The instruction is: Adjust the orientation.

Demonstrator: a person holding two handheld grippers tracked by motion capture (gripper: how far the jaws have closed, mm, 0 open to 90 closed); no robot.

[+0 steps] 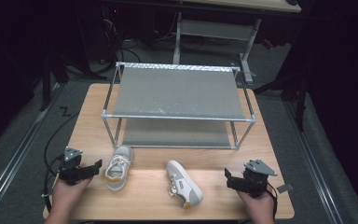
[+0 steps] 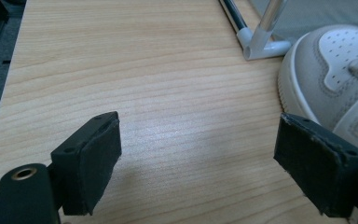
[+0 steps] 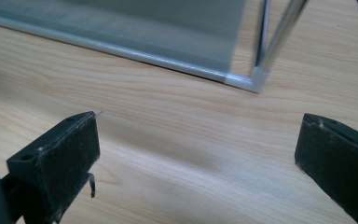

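High view, from left to right: the left gripper [image 1: 95, 166] rests at the table's [image 1: 144, 205] near left corner with its jaws spread wide and nothing between them. Just beside it lies the left shoe [image 1: 118, 166], toe pointing toward the shoe rack [image 1: 177, 91]. Near the middle sits the right shoe [image 1: 183, 182], angled with its toe toward the person. Well apart from it, the right gripper [image 1: 227, 177] waits at the near right corner, jaws likewise wide and empty.

Both are small grey-and-white sneakers, likely light, with soft uppers that give under pressure and a stiffer rubber sole. Laces and straps could snag a pad. The firmest hold is probably across the heel collar or the sides at midfoot, where the wall is padded yet keeps its shape; the rounded toe looks apt to slip out.
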